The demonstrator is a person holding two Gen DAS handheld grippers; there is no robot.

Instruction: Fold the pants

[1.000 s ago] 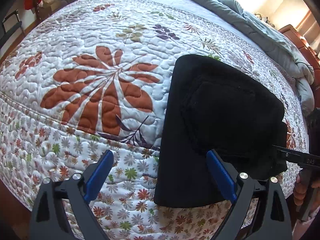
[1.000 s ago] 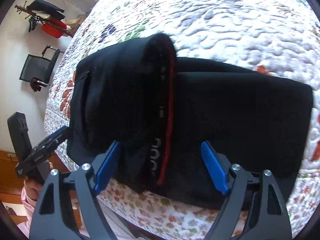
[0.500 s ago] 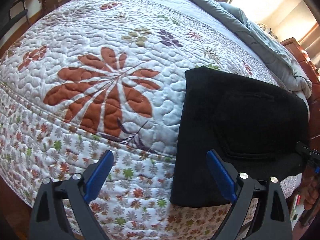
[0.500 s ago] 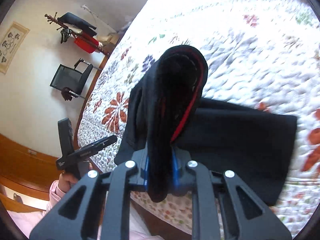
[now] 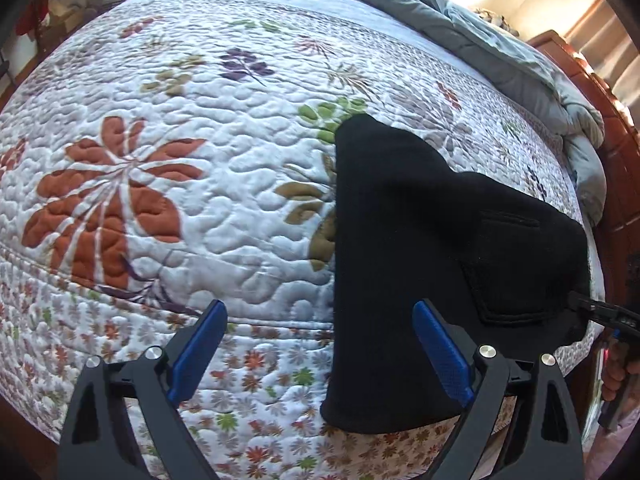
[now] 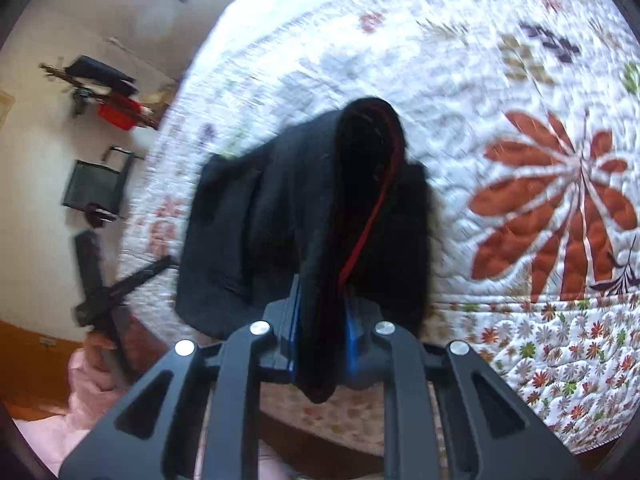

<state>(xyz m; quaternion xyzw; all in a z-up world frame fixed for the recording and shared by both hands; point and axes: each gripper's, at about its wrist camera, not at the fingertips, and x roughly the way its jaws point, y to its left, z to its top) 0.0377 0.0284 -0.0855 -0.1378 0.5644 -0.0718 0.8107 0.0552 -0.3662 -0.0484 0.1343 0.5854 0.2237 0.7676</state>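
Observation:
The black pants (image 5: pixel 432 248) lie folded on the quilted floral bed (image 5: pixel 200 160), hanging a little over its near edge. My left gripper (image 5: pixel 320 344) is open and empty at the bed's edge; its right finger is over the pants' near left part. My right gripper (image 6: pixel 320 320) is shut on the waistband end of the pants (image 6: pixel 320 208), with its red inner trim showing, and holds that end lifted. In the left wrist view the right gripper's tip (image 5: pixel 600 312) grips the pants' right edge. The left gripper (image 6: pixel 120 284) shows blurred in the right wrist view.
A grey duvet (image 5: pixel 500 48) is bunched along the far side of the bed by a wooden headboard (image 5: pixel 612 128). A black chair (image 6: pixel 96 184) and a coat rack (image 6: pixel 104 88) stand by the wall beyond the bed.
My right gripper closed on the pants' waistband end and lifted it, swinging round. The pants' shape shifted. My left gripper stayed open and moved a little closer to the bed.

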